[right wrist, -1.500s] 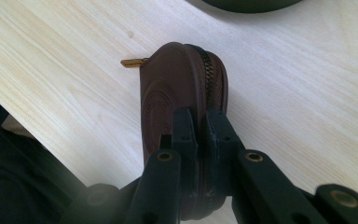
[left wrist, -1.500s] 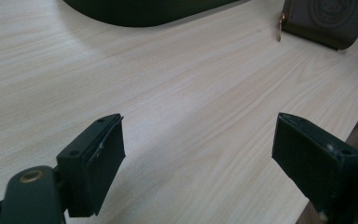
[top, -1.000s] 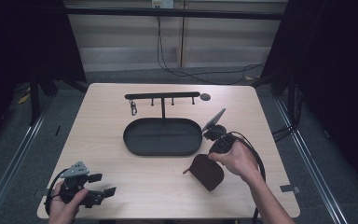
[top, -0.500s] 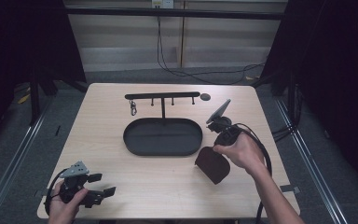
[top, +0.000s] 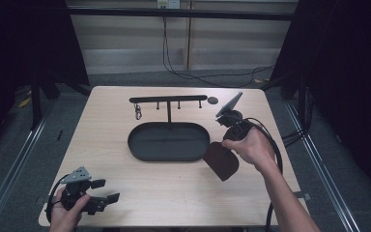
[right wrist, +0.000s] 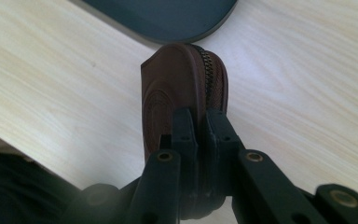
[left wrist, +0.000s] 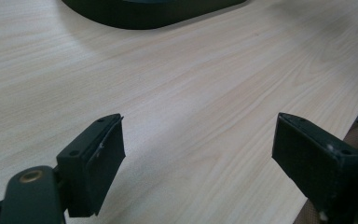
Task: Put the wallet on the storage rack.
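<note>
Item: one brown pouch [right wrist: 179,100], leather-like, rounded at the top, with a round embossed pattern on its flat face and a metal zipper running along its edge. In the high view the pouch [top: 221,160] hangs below the right hand, just beside the right end of the tray and clear of the table top.

Count: one pouch; one black oval tray [top: 168,141], shallow, in the middle of the table [top: 174,193]; one black T-shaped rack [top: 168,100] standing behind the tray, with four small pegs under its bar and one metal clip [top: 138,115] hanging near its left end; one small dark disc [top: 213,100] on the table beside the rack's right end; two grippers.

Right gripper [right wrist: 199,121]: jaws together, clamped on the pouch's lower edge, one pad on each face.

Left gripper [left wrist: 198,151]: jaws wide apart with nothing between them, only bare wood below. In the high view it [top: 107,191] sits at the table's near left corner, well apart from the pouch.
</note>
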Tool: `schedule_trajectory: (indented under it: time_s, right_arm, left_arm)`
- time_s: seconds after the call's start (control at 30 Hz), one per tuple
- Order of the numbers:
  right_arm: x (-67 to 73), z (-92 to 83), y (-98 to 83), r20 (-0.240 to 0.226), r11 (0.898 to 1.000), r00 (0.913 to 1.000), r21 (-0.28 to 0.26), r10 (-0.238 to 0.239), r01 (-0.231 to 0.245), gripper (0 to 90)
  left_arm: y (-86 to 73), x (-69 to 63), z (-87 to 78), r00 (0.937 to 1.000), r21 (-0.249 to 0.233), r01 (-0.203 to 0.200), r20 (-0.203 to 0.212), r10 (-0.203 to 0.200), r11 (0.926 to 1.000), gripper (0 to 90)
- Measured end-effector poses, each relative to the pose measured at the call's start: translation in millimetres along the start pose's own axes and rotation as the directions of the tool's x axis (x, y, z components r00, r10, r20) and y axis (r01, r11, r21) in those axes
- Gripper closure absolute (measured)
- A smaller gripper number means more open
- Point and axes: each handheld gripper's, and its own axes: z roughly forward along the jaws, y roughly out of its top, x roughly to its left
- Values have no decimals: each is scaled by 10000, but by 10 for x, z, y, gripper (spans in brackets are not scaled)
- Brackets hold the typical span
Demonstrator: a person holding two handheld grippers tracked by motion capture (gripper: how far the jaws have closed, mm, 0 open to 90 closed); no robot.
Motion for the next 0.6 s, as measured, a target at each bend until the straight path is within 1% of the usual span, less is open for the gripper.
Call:
schedule_trajectory:
  time_s: [0.07, 0.3, 0.37, 0.53, 0.57, 0.6]
  right_arm:
    - [-16, -13, 27, -13, 10000, 10000, 47, 72, -72, 838]
    - [-36, -67, 125, 58, 9997, 9998, -161, 181, -180, 839]
    - [-39, -82, 153, 58, 9993, 9998, -314, 208, -206, 839]
    - [-50, -111, 232, 105, 9988, 9994, -381, 318, -314, 839]
    - [-55, -116, 253, 72, 9985, 9993, -404, 375, -372, 839]
    - [-59, -118, 266, 63, 9985, 9992, -385, 384, -381, 839]
  left_arm:
    - [1, 1, 0, 10000, -4, 14, 21, -14, 10000, 167]
    - [3, 5, -9, 9999, -92, 41, 104, -40, 9999, 166]
    - [5, 4, -11, 9999, -122, 25, 141, -23, 9999, 166]
    - [6, 7, -10, 9999, -126, 27, 114, -26, 9999, 166]
    - [7, 7, -13, 9999, -151, -21, 170, 24, 9999, 166]
    - [6, 5, -13, 9998, -200, 14, 183, -10, 9998, 165]
